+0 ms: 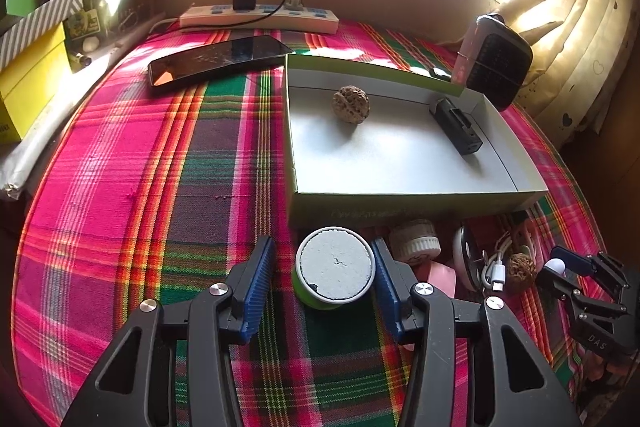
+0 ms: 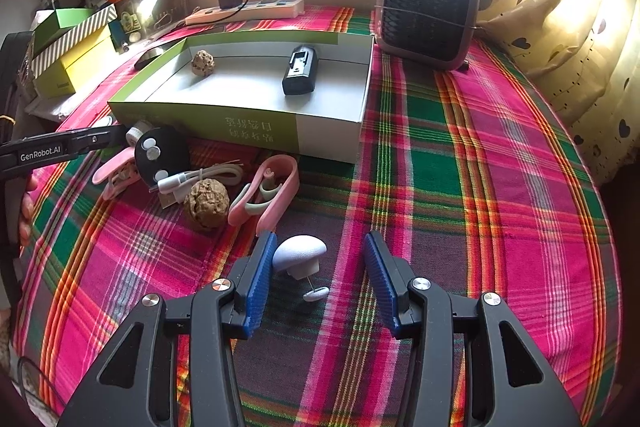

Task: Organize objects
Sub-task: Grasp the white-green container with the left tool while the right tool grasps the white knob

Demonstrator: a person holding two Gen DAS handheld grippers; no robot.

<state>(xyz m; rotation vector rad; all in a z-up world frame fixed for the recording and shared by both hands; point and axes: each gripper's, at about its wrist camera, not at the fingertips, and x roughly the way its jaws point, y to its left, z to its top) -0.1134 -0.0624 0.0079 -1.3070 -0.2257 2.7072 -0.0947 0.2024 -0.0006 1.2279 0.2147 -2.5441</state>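
A shallow green-and-white box (image 1: 408, 201) (image 2: 328, 137) lies on the plaid cloth and holds a walnut (image 1: 351, 104) (image 2: 203, 63) and a black charger (image 1: 456, 126) (image 2: 300, 70). My left gripper (image 1: 324, 259) is open around a round green tin with a grey lid (image 1: 335, 269); the right pad touches it, the left pad stands apart. My right gripper (image 2: 316, 251) is open around a white mushroom-shaped night light (image 2: 298, 255), which leans against the left pad. In front of the box lie a second walnut (image 2: 206, 204), a white cable (image 2: 200, 177), pink clips (image 2: 266, 193) and a black round disc (image 2: 160, 155).
A dark phone (image 1: 218, 61) and a power strip with a plugged charger (image 1: 260, 17) lie at the back. A small heater (image 2: 428, 11) stands at the back right. Stacked boxes (image 2: 72, 55) sit at the left edge. Curtains (image 2: 560, 39) hang on the right.
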